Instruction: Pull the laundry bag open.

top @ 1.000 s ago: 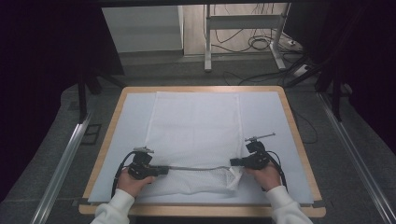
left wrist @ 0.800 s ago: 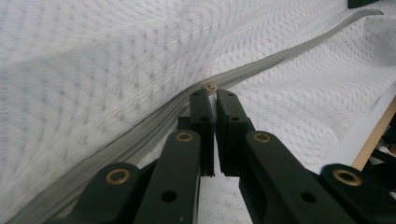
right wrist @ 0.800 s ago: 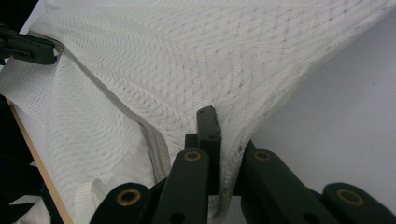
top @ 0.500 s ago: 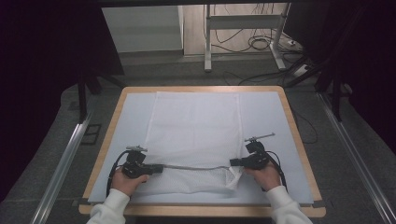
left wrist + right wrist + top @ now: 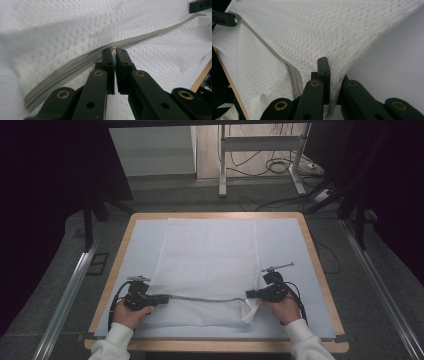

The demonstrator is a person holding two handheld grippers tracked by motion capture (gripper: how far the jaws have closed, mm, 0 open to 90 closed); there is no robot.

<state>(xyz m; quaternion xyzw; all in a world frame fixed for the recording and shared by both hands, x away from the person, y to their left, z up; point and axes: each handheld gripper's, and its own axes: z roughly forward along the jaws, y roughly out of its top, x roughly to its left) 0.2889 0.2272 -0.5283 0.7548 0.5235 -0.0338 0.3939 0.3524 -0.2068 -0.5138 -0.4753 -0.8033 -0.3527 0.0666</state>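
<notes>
- High view: a white mesh laundry bag lies flat in the middle of the frame on a pale mat over a wood-edged table. Its grey zipper runs straight across the lower part of the picture. The left gripper sits at lower left, at the zipper's left end; the right gripper sits at lower right, on the bag's corner.
- Left gripper view: the black jaws rise from the bottom centre and are pressed together on a small metal zipper pull. The grey zipper band slants from lower left to upper right, where the tip of the other gripper shows.
- Right gripper view: the jaws are clamped on a bunched fold of the mesh, pulling it up into a tented ridge at centre. The zipper trails off toward the upper left, and a white webbing loop sits at lower left.
- Risks, as I judge them: the pull is tiny, so a sideways tug could slip it out of the left jaws. If the right grip slackens, the mesh may bunch and jam the slider; pulling too hard could drag the whole bag across the mat.
</notes>
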